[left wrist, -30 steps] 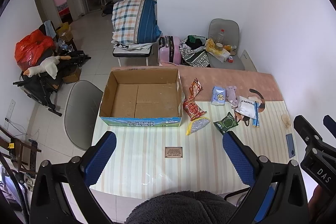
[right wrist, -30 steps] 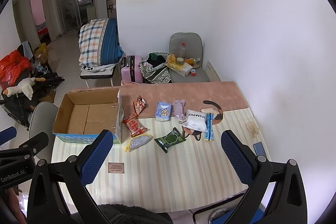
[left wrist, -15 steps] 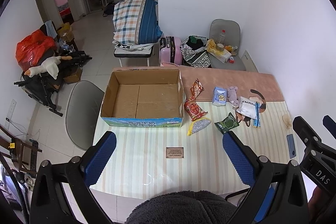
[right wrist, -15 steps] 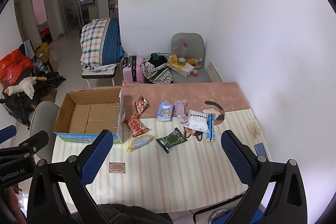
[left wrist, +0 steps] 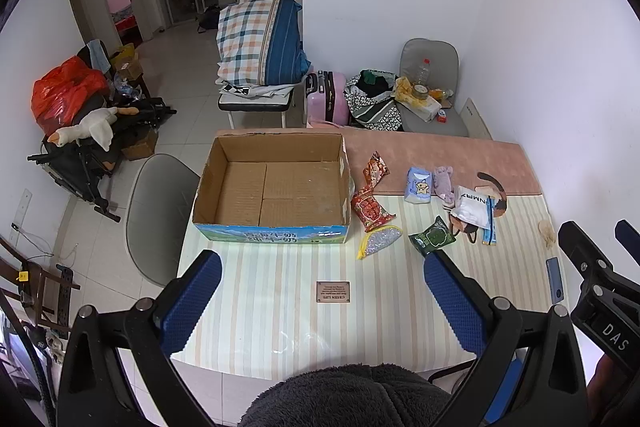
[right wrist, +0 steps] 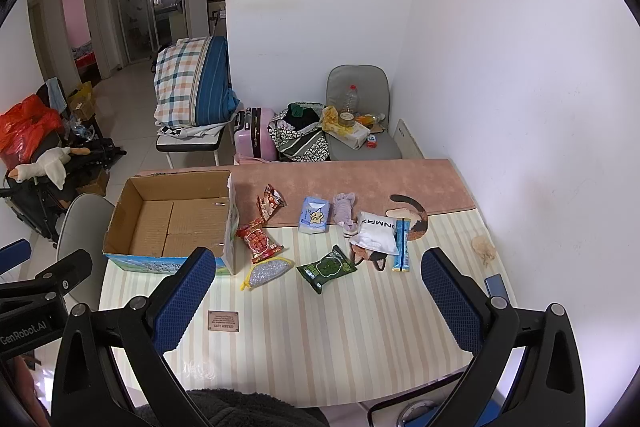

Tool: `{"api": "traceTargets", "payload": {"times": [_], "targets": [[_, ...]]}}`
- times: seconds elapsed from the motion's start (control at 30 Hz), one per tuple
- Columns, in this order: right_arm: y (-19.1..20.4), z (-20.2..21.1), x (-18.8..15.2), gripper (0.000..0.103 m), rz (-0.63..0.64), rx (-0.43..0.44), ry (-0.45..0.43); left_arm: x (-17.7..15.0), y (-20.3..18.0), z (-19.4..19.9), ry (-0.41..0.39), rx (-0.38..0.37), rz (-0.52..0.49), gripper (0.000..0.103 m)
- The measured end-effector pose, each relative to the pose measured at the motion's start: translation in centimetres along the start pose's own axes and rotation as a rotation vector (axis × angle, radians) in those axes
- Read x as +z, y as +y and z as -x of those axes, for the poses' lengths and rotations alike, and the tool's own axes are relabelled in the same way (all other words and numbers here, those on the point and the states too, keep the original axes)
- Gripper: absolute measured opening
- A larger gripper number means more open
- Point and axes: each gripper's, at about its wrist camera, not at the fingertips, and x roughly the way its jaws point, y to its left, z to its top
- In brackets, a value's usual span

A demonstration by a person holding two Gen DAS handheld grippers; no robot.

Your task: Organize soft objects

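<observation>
An empty cardboard box (left wrist: pixel 276 187) stands open on the striped table (left wrist: pixel 280 307). To its right lie soft packets: two red snack bags (left wrist: pixel 370 207), a silver pouch (left wrist: pixel 380 241), a green packet (left wrist: pixel 434 237), a blue tissue pack (left wrist: pixel 418 185), a lilac plush (left wrist: pixel 442 181) and a white pouch (left wrist: pixel 472 207). In the right wrist view I see the box (right wrist: pixel 176 223), green packet (right wrist: pixel 326 269) and white pouch (right wrist: pixel 374 233). My left gripper (left wrist: pixel 322 301) and right gripper (right wrist: pixel 312 301) are open, empty, high above the table's near edge.
A small brown plaque (left wrist: pixel 333 291) lies on the table near me. A phone (left wrist: pixel 555 285) and a crumpled tissue (left wrist: pixel 546 233) lie at the right edge. A grey chair (left wrist: pixel 156 215) stands left of the table. A white wall is close on the right.
Both grippers have drifted slightly; the views shift a little. Nothing on the table has moved.
</observation>
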Motion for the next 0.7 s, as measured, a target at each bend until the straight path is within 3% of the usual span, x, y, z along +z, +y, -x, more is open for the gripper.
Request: {"api": "traceTargets", "payload": {"times": [0.43, 0.57, 0.7], "targets": [[-0.8, -0.6, -0.1, 0.103, -0.018, 0.031, 0.014, 0.7, 0.2, -0.4, 0.005, -0.002, -0.006, 0.103], [-2.6, -4.0, 0.1, 0.103, -0.081, 0.068, 0.076, 1.9, -1.6, -3.0, 0.007, 0.015, -0.035, 0.103], [-5.7, -10.7, 0.8, 0.103, -0.144, 0.066, 0.174, 4.5, -3.9, -9.1, 0.100, 0.008, -0.087, 0.103]]}}
